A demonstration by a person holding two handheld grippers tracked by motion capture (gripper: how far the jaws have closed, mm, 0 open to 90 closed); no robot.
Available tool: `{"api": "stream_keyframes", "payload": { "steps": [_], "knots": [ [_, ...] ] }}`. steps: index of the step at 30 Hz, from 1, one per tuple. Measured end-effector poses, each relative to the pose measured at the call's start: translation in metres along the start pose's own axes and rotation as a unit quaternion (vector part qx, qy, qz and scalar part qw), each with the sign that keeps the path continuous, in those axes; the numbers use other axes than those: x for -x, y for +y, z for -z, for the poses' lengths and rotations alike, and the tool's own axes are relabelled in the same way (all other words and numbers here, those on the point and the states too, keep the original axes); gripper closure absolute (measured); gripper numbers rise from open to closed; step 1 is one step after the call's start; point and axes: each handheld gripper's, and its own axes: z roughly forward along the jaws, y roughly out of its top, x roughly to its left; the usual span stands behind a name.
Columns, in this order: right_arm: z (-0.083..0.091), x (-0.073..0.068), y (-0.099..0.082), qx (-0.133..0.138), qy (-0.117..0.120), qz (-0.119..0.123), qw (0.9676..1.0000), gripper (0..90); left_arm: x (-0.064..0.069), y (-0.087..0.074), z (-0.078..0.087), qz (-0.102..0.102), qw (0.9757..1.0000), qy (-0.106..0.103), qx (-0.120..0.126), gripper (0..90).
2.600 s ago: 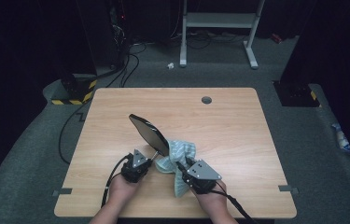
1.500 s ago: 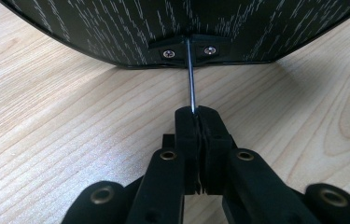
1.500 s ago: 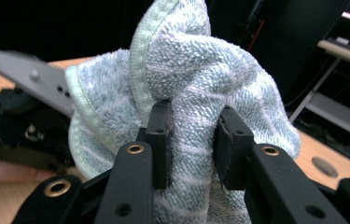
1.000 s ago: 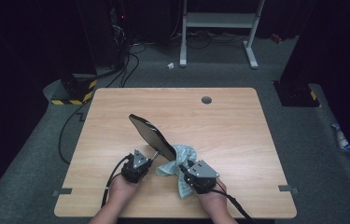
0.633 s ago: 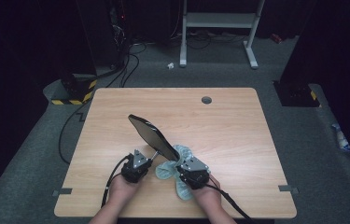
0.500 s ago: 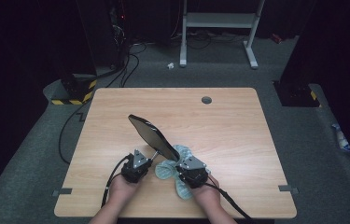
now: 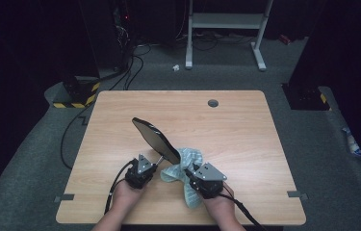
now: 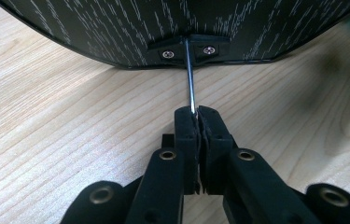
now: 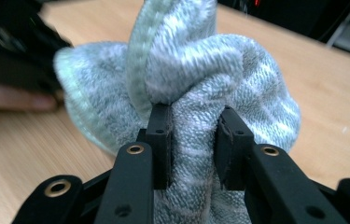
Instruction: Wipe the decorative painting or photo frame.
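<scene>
Midway | left gripper [image 8: 196, 122] clenched on mirror [image 7: 156, 140] stem, held tilted near bench's [image 7: 245, 125] front edge | right gripper [image 9: 193, 135] grasps cloth [image 9: 196, 70] touching mirror | wiping looks underway, not finished

Mirror and cloth, near counter edge
Mirror [image 7: 155, 139]: dark oval, tilted up on thin metal stem. Cloth [image 7: 184, 168]: pale green terry, bunched against it.

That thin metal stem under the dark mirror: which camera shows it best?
The left gripper view: the metal stem runs from the mirror's screwed bracket into the shut left tongs. The high view shows it as a tiny sliver below the tilted mirror. In the right gripper view, a towel fills the foreground.
</scene>
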Motion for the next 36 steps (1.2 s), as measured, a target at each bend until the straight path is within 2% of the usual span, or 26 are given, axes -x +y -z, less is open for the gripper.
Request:
{"api": "stream_keyframes", "payload": {
  "steps": [6, 7, 11, 14, 18, 22, 26, 32, 36],
  "knots": [
    [0.019, -0.005, 0.029, 0.053, 0.005, 0.013, 0.9985, 69.4, 0.002, 0.000, 0.000, 0.000, 1.0000, 0.001, 0.002, 87.4],
    [0.020, -0.006, 0.035, 0.057, 0.006, 0.017, 0.9982, 69.4, 0.001, 0.000, 0.000, -0.005, 1.0000, 0.003, 0.000, 87.4],
    [0.019, -0.007, 0.050, 0.068, 0.006, 0.028, 0.9973, 69.3, 0.001, 0.000, 0.000, 0.003, 1.0000, 0.001, 0.003, 87.1],
    [0.015, -0.006, 0.052, 0.066, 0.003, 0.032, 0.9973, 69.3, 0.000, 0.000, 0.000, 0.000, 1.0000, 0.000, 0.000, 87.0],
    [0.016, -0.001, 0.041, 0.060, 0.000, 0.023, 0.9979, 69.4, 0.001, 0.000, 0.000, -0.001, 1.0000, 0.000, 0.000, 87.1],
    [0.012, 0.000, 0.022, 0.036, 0.000, 0.018, 0.9992, 69.4, 0.001, 0.000, 0.000, -0.001, 1.0000, 0.000, 0.000, 87.1],
    [0.002, 0.001, 0.002, 0.010, 0.003, 0.005, 0.9999, 69.4, 0.000, 0.000, 0.000, -0.001, 1.0000, 0.000, 0.000, 87.1],
    [-0.030, 0.002, -0.022, -0.050, 0.010, 0.004, 0.9987, 69.5, 0.000, 0.000, 0.000, 0.000, 1.0000, -0.001, 0.001, 87.1],
    [-0.049, 0.000, -0.028, -0.077, 0.016, 0.007, 0.9969, 69.4, 0.000, 0.000, 0.000, -0.001, 1.0000, 0.000, 0.000, 87.2]
  ]
}}
